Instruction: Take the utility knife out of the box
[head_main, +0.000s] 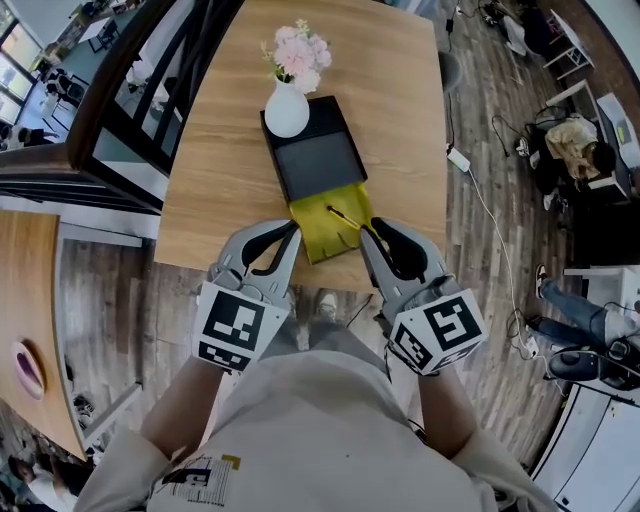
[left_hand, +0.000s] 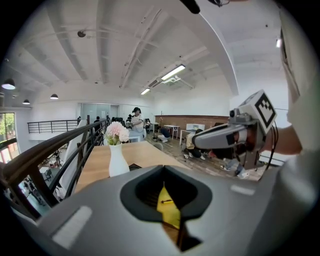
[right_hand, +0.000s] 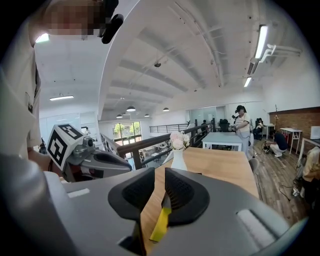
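Observation:
A black box (head_main: 318, 158) lies on the wooden table (head_main: 400, 110), its yellow inner tray (head_main: 322, 235) drawn out toward the near edge. A slim dark utility knife (head_main: 345, 217) rests on the tray. My left gripper (head_main: 293, 230) sits at the tray's left side with its tips together and nothing held. In the left gripper view, the tray (left_hand: 170, 212) and knife (left_hand: 167, 201) show through the hollow behind the left gripper's (left_hand: 163, 167) tips. My right gripper (head_main: 368, 230) is at the tray's right side. In the right gripper view, it (right_hand: 159, 172) is slightly open, with the tray (right_hand: 160, 225) beyond.
A white vase (head_main: 287, 110) of pink flowers stands on the box's far end. The table's near edge lies just below the tray. A dark railing (head_main: 150, 90) runs along the left. People sit at desks on the right (head_main: 580, 150), and cables lie on the floor.

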